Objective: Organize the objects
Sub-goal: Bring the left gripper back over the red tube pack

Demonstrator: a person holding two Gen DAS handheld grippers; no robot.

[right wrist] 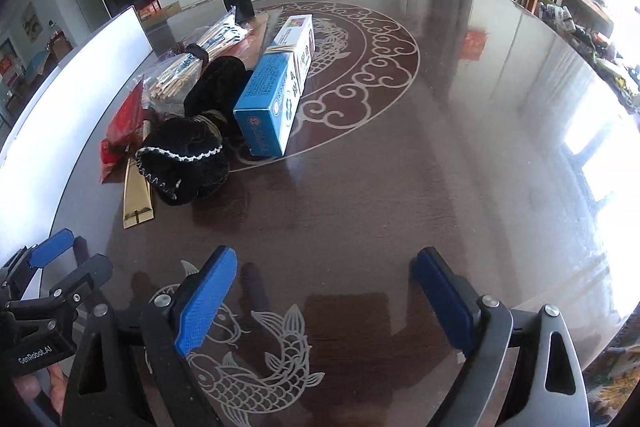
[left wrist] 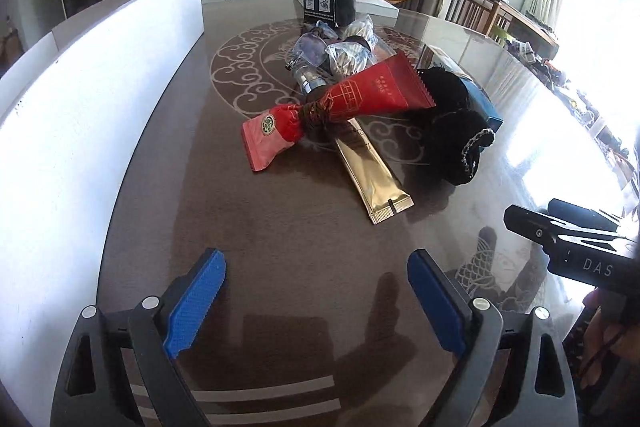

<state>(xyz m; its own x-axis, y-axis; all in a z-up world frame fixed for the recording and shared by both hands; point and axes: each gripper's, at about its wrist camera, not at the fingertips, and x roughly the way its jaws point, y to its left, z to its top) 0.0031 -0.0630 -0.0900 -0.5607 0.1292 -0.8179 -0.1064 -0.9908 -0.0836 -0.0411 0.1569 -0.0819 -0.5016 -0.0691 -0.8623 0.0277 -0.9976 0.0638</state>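
Two blue-padded grippers, the left gripper (left wrist: 316,301) and right gripper (right wrist: 324,301), hang wide open and empty above a glossy dark table (right wrist: 400,187) inlaid with pale cloud scrolls. Ahead, well apart from both, lies a heap: a crinkled red foil pouch (left wrist: 340,107), flat gold sachet (left wrist: 372,179), fuzzy black pouch (right wrist: 188,163) (white-stitched rim) and a blue carton (right wrist: 268,107).

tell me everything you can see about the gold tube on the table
The gold tube is a long, flat, shiny tube that looks like metallic foil or plastic, with a crimped end pointing toward the cameras. It lies flat on the dark table. Its far end is hidden under the red packet, which lies across it, and the black pouch sits right beside it. In the right wrist view only its near part shows. Neither gripper touches it.
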